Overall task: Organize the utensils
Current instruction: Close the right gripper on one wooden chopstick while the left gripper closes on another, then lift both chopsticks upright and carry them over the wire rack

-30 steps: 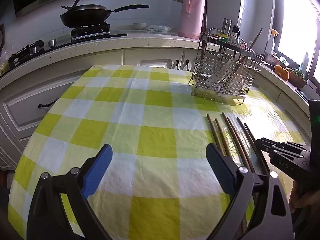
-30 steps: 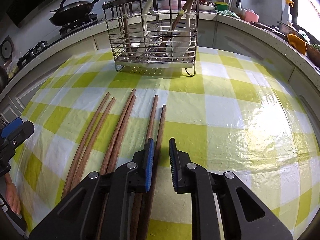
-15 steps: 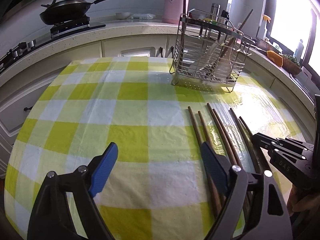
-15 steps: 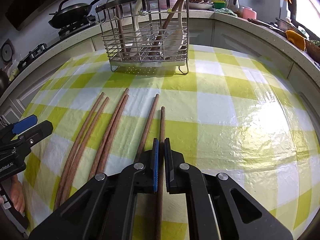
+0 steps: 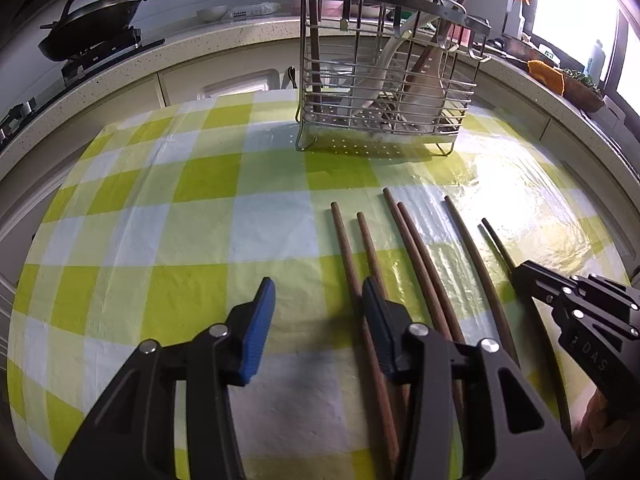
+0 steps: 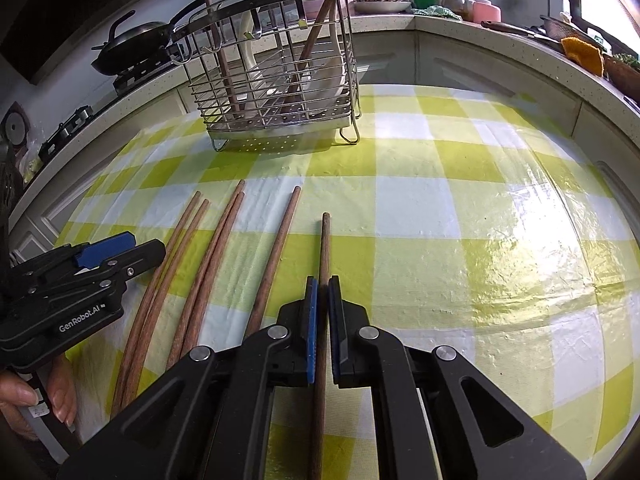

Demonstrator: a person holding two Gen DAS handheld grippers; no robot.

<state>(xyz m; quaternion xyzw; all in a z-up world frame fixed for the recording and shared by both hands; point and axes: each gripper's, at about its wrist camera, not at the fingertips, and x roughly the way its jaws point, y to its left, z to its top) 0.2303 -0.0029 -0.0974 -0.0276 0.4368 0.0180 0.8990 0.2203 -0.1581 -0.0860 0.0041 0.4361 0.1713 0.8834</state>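
Note:
Several brown wooden chopsticks (image 5: pixel 420 256) lie side by side on the green-and-white checked tablecloth (image 5: pixel 192 300). My left gripper (image 5: pixel 318 320) hovers low over their left side, its jaws closing. The leftmost chopstick (image 5: pixel 346 256) runs just inside the right pad (image 5: pixel 376 320); the pads do not press on it. My right gripper (image 6: pixel 322 300) is shut on the rightmost chopstick (image 6: pixel 325 248), which points toward the wire utensil rack (image 6: pixel 280 92). In the left wrist view the right gripper (image 5: pixel 520 270) holds that chopstick (image 5: pixel 496 240) at the right. The rack (image 5: pixel 384 80) holds a chopstick, a ladle and a spatula.
A wok (image 5: pixel 92 28) sits on the stove on the counter behind the table. An orange cloth (image 5: pixel 544 76) lies on the counter at the right. A person's hand (image 6: pixel 60 396) holds the left gripper (image 6: pixel 136 252) at the table's left edge.
My left gripper moved right to the chopsticks and its jaws narrowed. My right gripper went from slightly open to shut on the rightmost chopstick, which swung away from its neighbour.

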